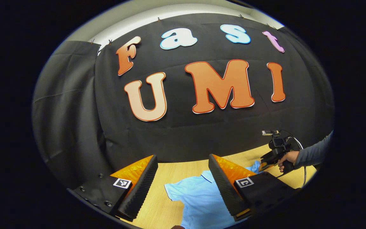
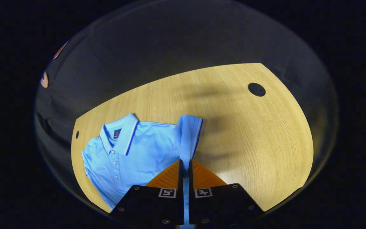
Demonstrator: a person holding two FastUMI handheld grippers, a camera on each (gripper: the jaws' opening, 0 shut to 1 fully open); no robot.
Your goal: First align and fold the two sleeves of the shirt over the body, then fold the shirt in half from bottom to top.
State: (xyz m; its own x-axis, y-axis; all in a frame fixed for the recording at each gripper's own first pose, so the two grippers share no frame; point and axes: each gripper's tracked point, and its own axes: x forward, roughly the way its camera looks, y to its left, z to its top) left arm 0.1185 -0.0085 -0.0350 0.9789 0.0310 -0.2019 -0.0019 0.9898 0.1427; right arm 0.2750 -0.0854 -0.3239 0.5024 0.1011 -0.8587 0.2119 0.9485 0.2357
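One shirt [image 2: 138, 146] sleeve [image 2: 187, 136] pinched by right tool [image 2: 184, 168], collar far-left

A light wooden surface [image 2: 249, 133] holds a blue polo shirt [image 2: 138, 149] lying flat near its left side.

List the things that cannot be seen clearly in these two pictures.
- Left gripper view: the shirt hem is cut off by the lower edge; the left tool hides part of it.
- Right gripper view: the right tool covers the lower end of the sleeve.
- The collar label is too small to read.
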